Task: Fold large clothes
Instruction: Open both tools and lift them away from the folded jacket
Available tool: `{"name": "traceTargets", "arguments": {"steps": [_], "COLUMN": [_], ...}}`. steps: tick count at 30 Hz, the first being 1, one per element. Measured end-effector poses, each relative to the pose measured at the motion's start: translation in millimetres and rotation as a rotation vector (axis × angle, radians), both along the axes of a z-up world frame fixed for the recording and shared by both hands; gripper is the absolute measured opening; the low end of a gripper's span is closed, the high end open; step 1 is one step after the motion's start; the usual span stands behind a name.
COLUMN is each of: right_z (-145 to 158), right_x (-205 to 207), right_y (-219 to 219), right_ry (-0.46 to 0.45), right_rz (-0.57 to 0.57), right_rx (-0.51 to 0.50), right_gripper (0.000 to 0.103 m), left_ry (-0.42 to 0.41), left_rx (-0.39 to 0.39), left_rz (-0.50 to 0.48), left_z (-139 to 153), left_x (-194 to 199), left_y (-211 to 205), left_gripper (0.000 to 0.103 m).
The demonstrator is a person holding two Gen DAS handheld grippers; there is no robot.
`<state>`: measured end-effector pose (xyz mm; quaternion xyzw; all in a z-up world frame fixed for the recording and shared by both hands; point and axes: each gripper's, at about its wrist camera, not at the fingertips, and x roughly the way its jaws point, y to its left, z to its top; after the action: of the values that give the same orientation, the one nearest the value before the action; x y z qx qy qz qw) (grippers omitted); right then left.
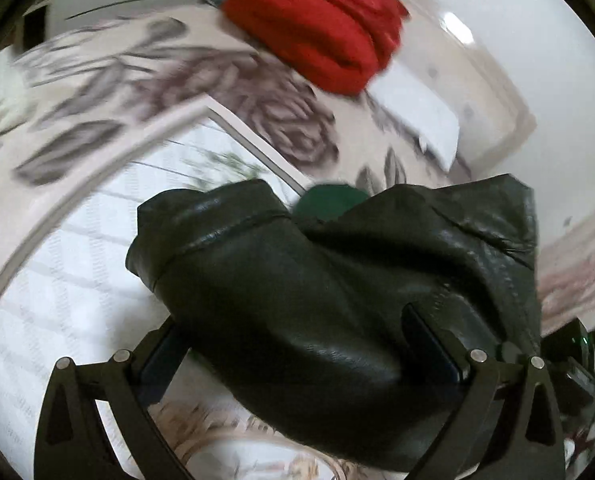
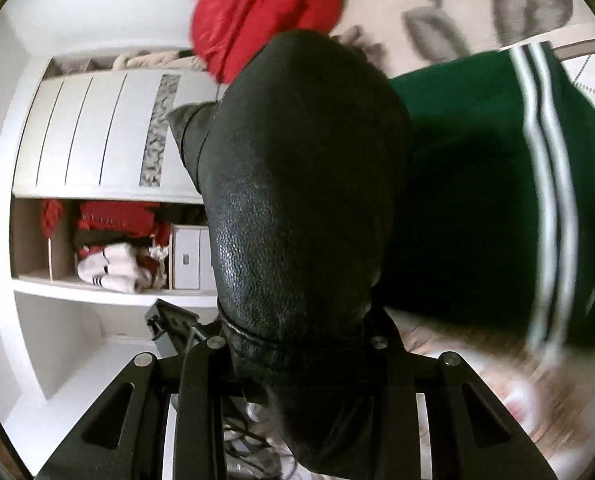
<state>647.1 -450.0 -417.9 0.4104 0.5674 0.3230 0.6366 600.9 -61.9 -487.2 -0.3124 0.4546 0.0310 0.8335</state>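
A black leather garment lies across my left gripper. Its jaws stand wide apart, with the leather draped over and between the fingers. In the right wrist view my right gripper is shut on a bunched part of the same black leather garment, which rises in front of the camera. Both hold it above a bed.
A folded red garment lies on the floral bedspread; it also shows in the right wrist view. A green garment with white stripes lies at the right. A white wardrobe with shelves of clothes stands at the left.
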Motion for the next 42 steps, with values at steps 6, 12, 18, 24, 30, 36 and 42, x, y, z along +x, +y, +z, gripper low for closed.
{"name": "traceTargets", "arguments": {"steps": [6, 12, 18, 24, 30, 36, 42], "right_z": [-99, -75, -37, -3, 51, 160, 272], "right_x": [43, 26, -8, -61, -128, -215, -290], "right_y": [-62, -53, -23, 21, 41, 54, 68], "right_ry": [0.155, 0.093, 0.018, -0.117, -0.178, -0.236, -0.283], "right_rz": [-0.085, -0.087, -0.174, -0.133, -0.139, -0.217, -0.282], "right_rx": [-0.100, -0.295, -0.678, -1.123, -1.215, -1.244, -1.259], "right_gripper": [0.050, 0.069, 0.099, 0.102, 0.103, 0.103, 0.103], "left_ry": [0.130, 0.140, 0.104, 0.124, 0.081, 0.052, -0.006], "left_rx": [0.182, 0.232, 0.417, 0.532, 0.553, 0.525, 0.559], "left_rz": [-0.153, -0.165, -0.137, -0.138, -0.157, -0.190, -0.242], "left_z": [-66, -66, -32, -6, 50, 143, 240], "left_x": [36, 15, -10, -34, -77, -136, -209], "left_y": [-52, -48, -50, -56, -59, -61, -72], "left_gripper": [0.103, 0.103, 0.103, 0.103, 0.103, 0.103, 0.103]}}
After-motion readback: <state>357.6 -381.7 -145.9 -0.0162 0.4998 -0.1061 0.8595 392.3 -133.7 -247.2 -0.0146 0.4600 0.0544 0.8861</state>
